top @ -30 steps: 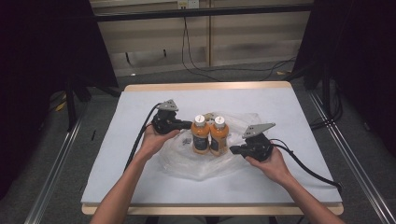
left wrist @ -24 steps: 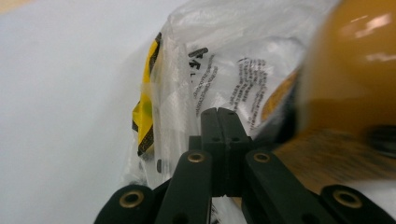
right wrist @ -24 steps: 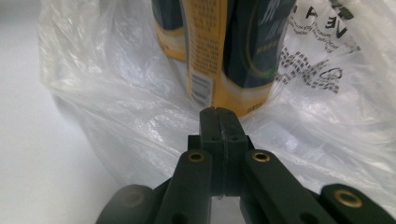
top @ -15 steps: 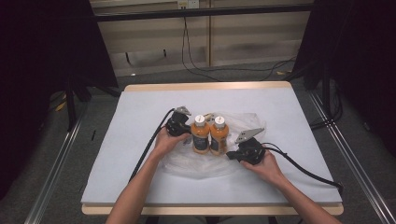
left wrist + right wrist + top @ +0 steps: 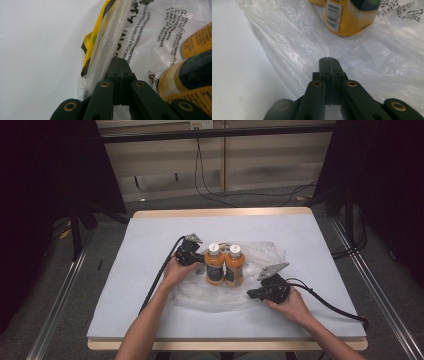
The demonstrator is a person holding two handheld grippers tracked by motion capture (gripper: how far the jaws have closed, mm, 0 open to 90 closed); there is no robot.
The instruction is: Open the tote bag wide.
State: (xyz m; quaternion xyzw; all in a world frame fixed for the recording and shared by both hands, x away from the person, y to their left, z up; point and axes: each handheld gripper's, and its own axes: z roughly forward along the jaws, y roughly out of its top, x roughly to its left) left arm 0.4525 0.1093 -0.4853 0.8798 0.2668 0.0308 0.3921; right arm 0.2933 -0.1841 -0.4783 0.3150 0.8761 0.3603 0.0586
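Left gripper [image 5: 119,60] pinched on plastic bag [image 5: 260,252] at bottles' [image 5: 224,265] nine o'clock; right gripper [image 5: 329,60] closed, probably on film, at five. Best lifting both edges evenly.

Left gripper [image 5: 196,256] and right gripper [image 5: 261,292]: black bodies, each topped by a grey three-cornered plate, each trailing a black cable. Jaws: two flat black bars on black link arms with brass-coloured pivot pins and small recessed screws. Forearms bare, no sleeves visible.
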